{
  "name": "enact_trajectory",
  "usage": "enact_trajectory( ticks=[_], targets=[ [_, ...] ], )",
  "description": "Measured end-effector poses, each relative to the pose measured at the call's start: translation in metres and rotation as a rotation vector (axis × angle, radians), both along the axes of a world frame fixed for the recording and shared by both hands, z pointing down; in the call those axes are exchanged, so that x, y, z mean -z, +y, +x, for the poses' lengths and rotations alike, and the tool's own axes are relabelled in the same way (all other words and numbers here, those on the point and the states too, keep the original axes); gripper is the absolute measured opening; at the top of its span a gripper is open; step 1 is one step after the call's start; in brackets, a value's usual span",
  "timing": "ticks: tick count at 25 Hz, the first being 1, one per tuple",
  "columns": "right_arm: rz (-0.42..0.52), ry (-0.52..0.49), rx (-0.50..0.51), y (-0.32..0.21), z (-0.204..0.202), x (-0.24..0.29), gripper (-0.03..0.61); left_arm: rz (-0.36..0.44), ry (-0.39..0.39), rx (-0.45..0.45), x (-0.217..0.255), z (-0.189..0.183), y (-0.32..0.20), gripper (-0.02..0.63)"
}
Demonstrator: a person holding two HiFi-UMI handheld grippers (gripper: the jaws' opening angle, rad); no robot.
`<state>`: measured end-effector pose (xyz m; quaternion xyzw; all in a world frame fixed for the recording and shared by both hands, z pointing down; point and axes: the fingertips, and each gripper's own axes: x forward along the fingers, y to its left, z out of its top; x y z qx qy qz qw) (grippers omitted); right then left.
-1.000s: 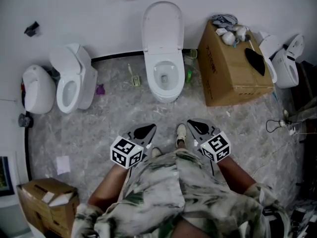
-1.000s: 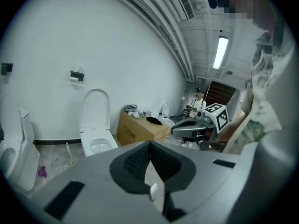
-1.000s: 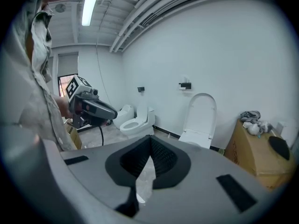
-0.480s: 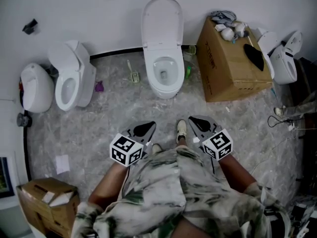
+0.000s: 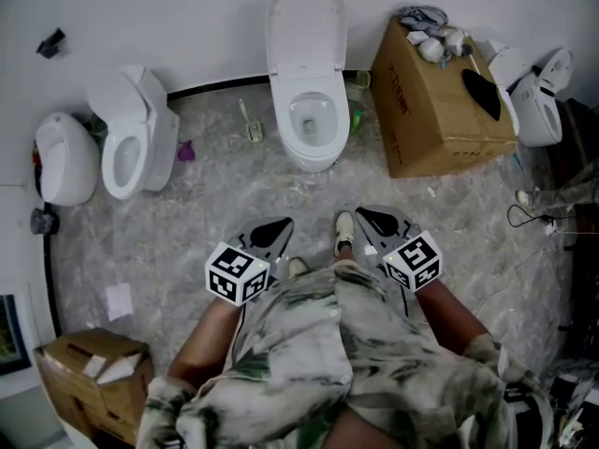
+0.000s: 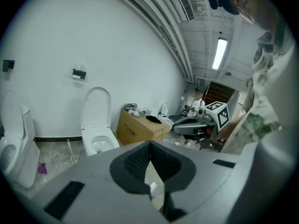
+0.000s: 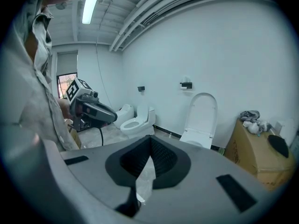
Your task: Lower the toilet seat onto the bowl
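A white toilet [image 5: 307, 124] stands against the far wall, its seat and lid [image 5: 306, 21] raised upright against the wall and the bowl open. It also shows in the left gripper view as the toilet [image 6: 96, 141] and in the right gripper view as the toilet [image 7: 202, 125]. My left gripper [image 5: 272, 231] and right gripper [image 5: 372, 219] are held close to my body, well short of the toilet, both shut with nothing between the jaws. Each gripper appears in the other's view: the right gripper [image 6: 194, 125], the left gripper [image 7: 93, 111].
A large cardboard box [image 5: 435, 101] with small items on top stands right of the toilet. Two more white toilets [image 5: 131, 138] sit at the left, another [image 5: 533, 101] at the far right. A brush [image 5: 251, 127] lies on the marble floor. A small box [image 5: 89, 377] is at lower left.
The view has crept forward a little toward the toilet; both grippers stay shut and hold the same pose.
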<state>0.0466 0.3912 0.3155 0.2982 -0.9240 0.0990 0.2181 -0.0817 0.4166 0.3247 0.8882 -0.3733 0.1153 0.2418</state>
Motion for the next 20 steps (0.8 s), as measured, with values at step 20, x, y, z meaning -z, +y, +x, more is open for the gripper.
enact_trajectory(
  ticks=[20],
  targets=[
    [-0.006,0.006,0.024,-0.024,-0.021,-0.012,0.021,-0.019,0.009,0.035,-0.018,-0.021,-0.012,0.023]
  ],
)
